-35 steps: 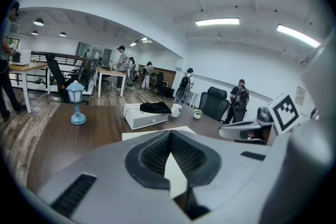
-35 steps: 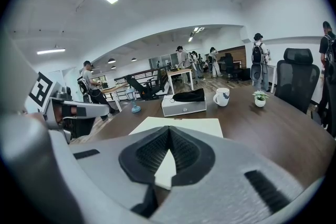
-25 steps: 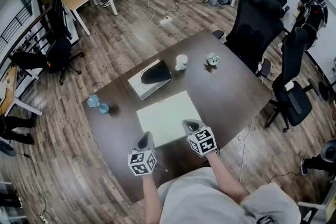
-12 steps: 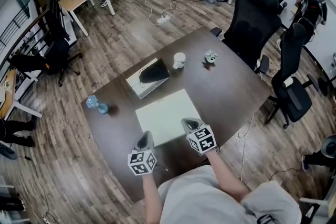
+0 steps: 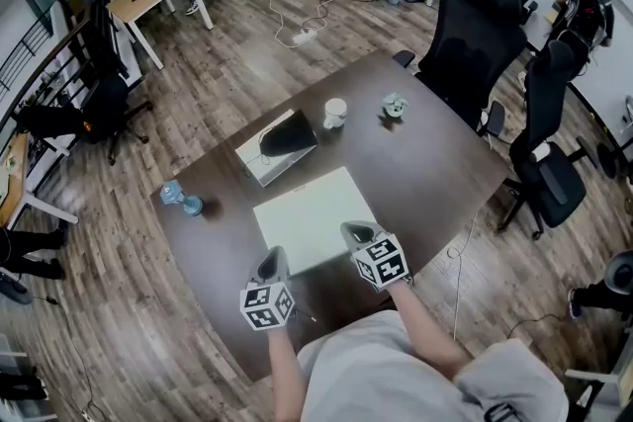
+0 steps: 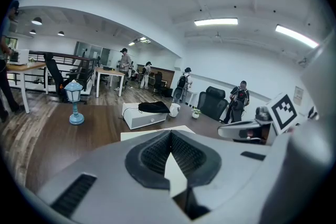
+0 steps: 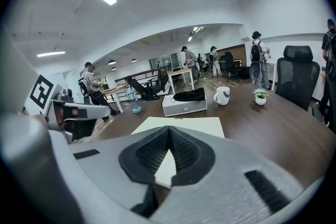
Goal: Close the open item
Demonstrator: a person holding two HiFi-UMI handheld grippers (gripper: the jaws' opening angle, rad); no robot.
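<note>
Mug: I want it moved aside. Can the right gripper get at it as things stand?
Probably yes: from the right gripper to the mug only the flat white board lies between, low enough to pass over. Its jaws are shut, though.

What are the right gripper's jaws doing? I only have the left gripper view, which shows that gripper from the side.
Observer: The right gripper has its jaws together, with nothing between them.
Operator: Where does it sit relative to the white board in front of me?
Observer: From the head view, it is at the near right edge of the flat white board, and the left gripper is at the board's near left corner.
</note>
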